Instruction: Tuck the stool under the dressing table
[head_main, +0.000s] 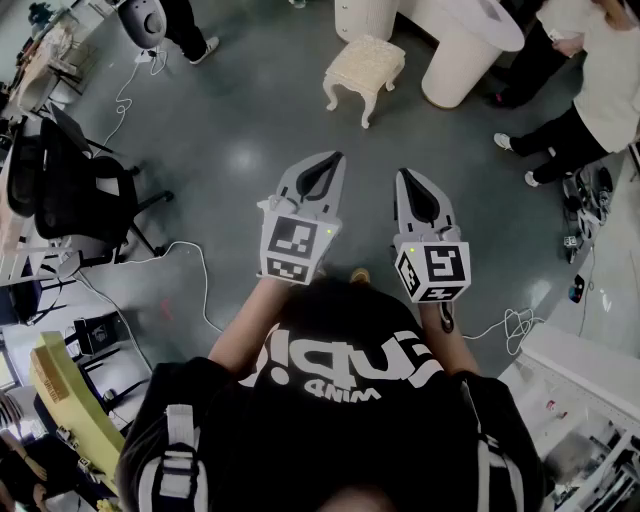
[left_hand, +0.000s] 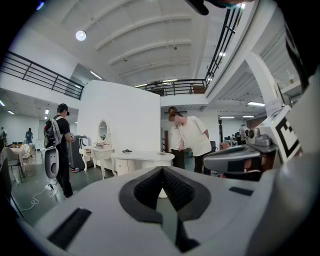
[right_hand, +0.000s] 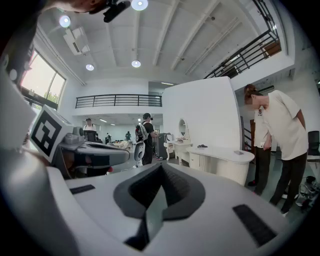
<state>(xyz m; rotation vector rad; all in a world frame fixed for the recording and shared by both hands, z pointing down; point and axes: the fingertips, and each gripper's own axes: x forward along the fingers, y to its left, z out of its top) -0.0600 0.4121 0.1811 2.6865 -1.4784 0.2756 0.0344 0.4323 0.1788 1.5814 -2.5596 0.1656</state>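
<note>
In the head view, the person stood on a grey floor with both tools held out ahead, side by side and near level. The left gripper (head_main: 330, 165) had its jaws pressed together with nothing in them, and so did the right gripper (head_main: 410, 180). The cream upholstered stool (head_main: 365, 65) stood upright on its carved legs well ahead of both grippers. It was out in the open, just beside the white dressing table (head_main: 470, 40) and not under it. A bystander in a white shirt (head_main: 610, 85) stood to the right of the table, and a black office chair (head_main: 85, 190) stood off to the left.

In the left gripper view, the ribbed pads (left_hand: 172, 187) met at the tips and gripped nothing. Beyond them lay the table's rounded white top, with the white-shirted bystander bent over behind it. A smaller vanity with an oval mirror (left_hand: 102, 131) stood further left.

In the right gripper view, the jaws were likewise closed and empty. The dressing table stood beyond them to the right, with the bystander at its far side.
</note>
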